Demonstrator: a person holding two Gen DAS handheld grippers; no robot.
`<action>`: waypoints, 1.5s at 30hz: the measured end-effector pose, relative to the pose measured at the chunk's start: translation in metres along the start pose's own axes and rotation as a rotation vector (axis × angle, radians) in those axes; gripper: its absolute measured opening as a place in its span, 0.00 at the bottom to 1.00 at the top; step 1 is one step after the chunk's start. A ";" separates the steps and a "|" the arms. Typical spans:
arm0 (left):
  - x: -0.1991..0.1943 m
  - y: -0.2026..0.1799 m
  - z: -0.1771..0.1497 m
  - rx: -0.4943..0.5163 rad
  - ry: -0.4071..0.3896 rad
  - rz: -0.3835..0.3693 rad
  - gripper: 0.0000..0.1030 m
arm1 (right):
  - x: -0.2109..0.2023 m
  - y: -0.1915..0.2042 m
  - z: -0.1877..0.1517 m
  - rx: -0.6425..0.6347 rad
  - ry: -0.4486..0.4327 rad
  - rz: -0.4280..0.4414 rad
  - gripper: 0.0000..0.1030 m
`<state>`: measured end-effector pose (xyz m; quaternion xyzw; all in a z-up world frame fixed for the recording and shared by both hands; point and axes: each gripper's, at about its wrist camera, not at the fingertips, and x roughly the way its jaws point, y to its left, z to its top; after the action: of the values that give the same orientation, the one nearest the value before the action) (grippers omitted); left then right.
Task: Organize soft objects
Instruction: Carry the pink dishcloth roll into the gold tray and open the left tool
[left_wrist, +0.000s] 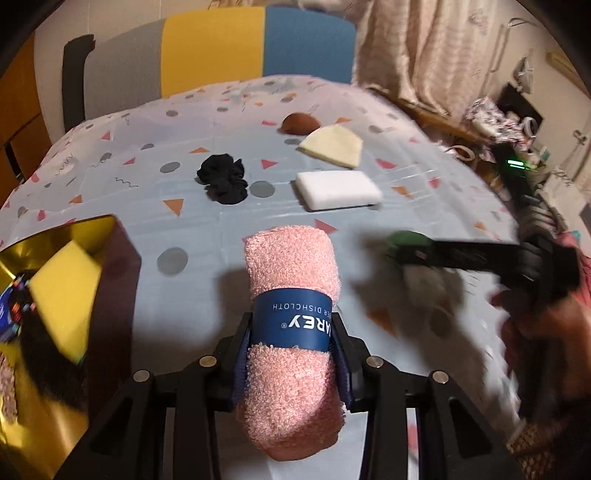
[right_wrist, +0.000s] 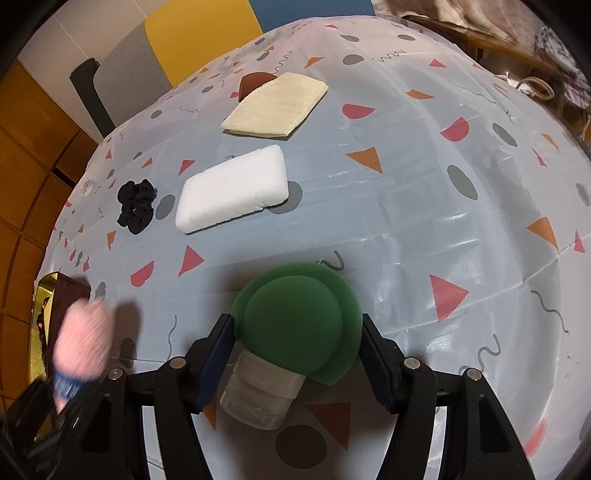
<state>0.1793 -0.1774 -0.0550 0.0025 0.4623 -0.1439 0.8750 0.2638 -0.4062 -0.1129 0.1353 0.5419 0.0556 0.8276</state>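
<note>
A rolled pink dishcloth (left_wrist: 291, 266) with a blue paper band sits between the pads of my left gripper (left_wrist: 291, 325), which is shut on it above the patterned tablecloth. In the right wrist view the same roll (right_wrist: 83, 339) is blurred at the lower left. My right gripper (right_wrist: 297, 325) is shut on a round green sponge (right_wrist: 299, 321) with a clear plastic handle (right_wrist: 258, 395). The left wrist view has that gripper (left_wrist: 410, 251) at the right, just over the table.
A gold box (left_wrist: 74, 236) at the left holds a yellow sponge (left_wrist: 62, 288) and dark items. A black scrunchie (left_wrist: 223, 179), a white sponge (left_wrist: 338, 190), a cream cloth (left_wrist: 332, 146) and a brown round thing (left_wrist: 297, 123) lie on the table (left_wrist: 147, 147). A colourful chair back (left_wrist: 214, 48) stands behind.
</note>
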 end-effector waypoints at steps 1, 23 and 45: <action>-0.010 0.001 -0.005 0.002 -0.014 -0.004 0.37 | 0.000 0.000 0.000 -0.003 -0.002 -0.003 0.65; -0.095 0.170 -0.069 -0.292 -0.071 0.156 0.37 | -0.006 -0.007 -0.004 0.039 -0.019 0.028 0.58; -0.096 0.226 -0.089 -0.340 -0.141 0.302 0.45 | -0.019 -0.011 -0.003 0.066 -0.095 0.072 0.53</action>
<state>0.1138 0.0751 -0.0578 -0.0860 0.4119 0.0689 0.9046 0.2531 -0.4205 -0.1001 0.1845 0.4983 0.0612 0.8449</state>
